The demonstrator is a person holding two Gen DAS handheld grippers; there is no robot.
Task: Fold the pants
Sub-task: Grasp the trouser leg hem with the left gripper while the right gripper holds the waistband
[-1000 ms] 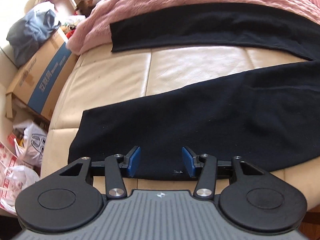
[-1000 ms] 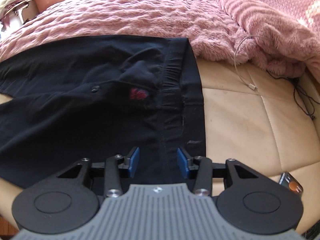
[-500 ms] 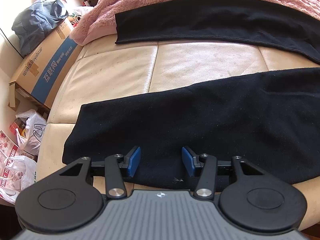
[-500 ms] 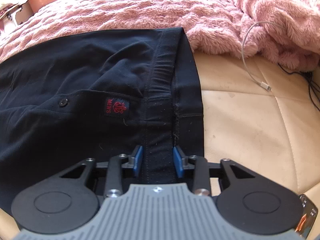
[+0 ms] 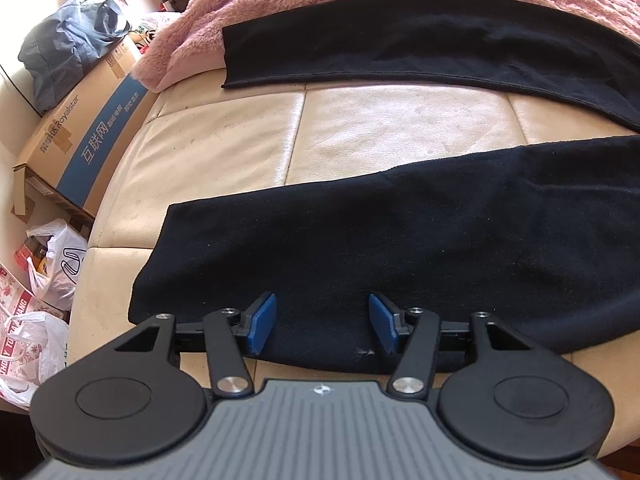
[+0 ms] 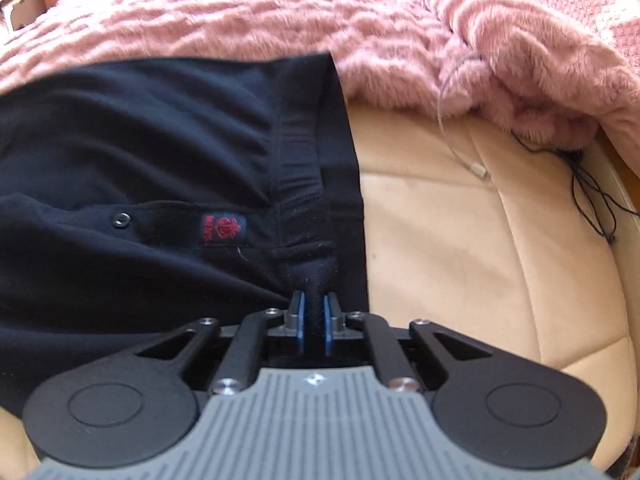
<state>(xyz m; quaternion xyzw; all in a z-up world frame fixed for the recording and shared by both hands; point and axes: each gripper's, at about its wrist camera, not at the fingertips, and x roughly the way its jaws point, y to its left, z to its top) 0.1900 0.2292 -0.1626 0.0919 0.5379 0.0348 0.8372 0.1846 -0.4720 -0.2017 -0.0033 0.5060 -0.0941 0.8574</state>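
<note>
Black pants lie spread on a beige leather cushion (image 5: 360, 128). In the left wrist view the near leg (image 5: 400, 248) runs across under my left gripper (image 5: 322, 314), and the far leg (image 5: 400, 40) lies by the pink blanket. My left gripper's jaws are opening, with the near leg's lower edge between the blue pads and not pinched. In the right wrist view the waist (image 6: 160, 160) shows a red label (image 6: 222, 230) and a snap. My right gripper (image 6: 314, 304) is closing on a raised fold of the waistband (image 6: 316, 264), and the pads press on it.
A fluffy pink blanket (image 6: 280, 12) borders the far side of the pants. A white cable (image 6: 452, 120) and a black cord (image 6: 592, 188) lie at the right. Left of the cushion are a cardboard box (image 5: 80, 128), a blue bag (image 5: 68, 40) and plastic bags (image 5: 52, 264).
My right gripper's jaws closed from wide apart onto the waistband, bunching it into a ridge, and the gripper sank closer to the cloth. My left gripper's jaws widened slightly.
</note>
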